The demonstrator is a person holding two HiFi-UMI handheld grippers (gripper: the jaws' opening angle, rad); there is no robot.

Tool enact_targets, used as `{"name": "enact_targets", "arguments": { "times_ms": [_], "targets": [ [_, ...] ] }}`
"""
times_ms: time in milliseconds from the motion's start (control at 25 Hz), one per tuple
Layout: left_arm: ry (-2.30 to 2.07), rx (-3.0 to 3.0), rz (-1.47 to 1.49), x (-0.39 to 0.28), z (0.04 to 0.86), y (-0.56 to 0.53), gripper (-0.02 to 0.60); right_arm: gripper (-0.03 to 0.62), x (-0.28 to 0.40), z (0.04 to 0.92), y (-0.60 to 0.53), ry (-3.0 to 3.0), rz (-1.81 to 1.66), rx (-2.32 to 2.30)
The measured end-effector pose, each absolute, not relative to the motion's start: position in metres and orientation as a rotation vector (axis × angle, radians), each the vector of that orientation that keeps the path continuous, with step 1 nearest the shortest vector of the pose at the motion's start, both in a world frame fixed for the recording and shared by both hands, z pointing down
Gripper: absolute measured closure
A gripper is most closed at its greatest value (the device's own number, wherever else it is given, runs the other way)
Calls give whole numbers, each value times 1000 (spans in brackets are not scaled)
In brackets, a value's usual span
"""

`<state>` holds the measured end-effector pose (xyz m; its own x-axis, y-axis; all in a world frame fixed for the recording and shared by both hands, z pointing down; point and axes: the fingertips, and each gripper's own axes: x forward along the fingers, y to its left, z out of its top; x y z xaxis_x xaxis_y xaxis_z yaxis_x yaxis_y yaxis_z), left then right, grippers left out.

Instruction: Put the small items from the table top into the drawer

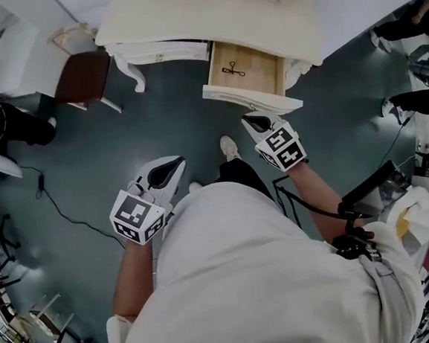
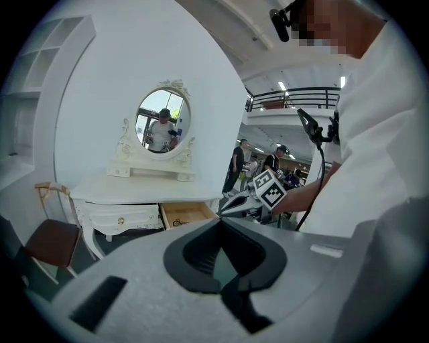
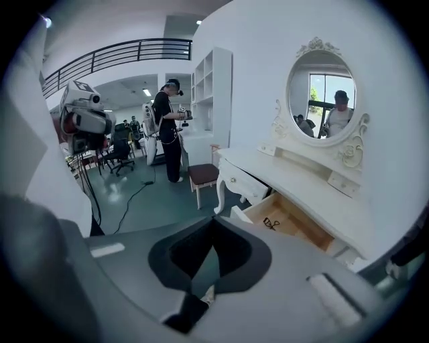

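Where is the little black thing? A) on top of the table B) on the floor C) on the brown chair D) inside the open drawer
D: in the head view the black thing lies on the wooden bottom of the pulled-out drawer.
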<state>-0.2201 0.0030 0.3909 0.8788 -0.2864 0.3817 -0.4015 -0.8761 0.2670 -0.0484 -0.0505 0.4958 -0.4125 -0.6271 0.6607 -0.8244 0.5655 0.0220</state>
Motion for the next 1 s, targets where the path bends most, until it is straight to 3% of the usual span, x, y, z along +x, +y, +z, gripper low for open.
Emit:
{"name": "enact_targets", "arguments": {
  "times_ms": [560, 1000],
  "targets": [
    [-445, 2752, 501, -273, 405, 57, 581, 594, -149, 475, 36, -2269, 397, 1124],
    [-447, 2729, 503, -280, 413, 71, 581, 594, -172, 467, 41, -2296, 354, 1068]
  ]
}}
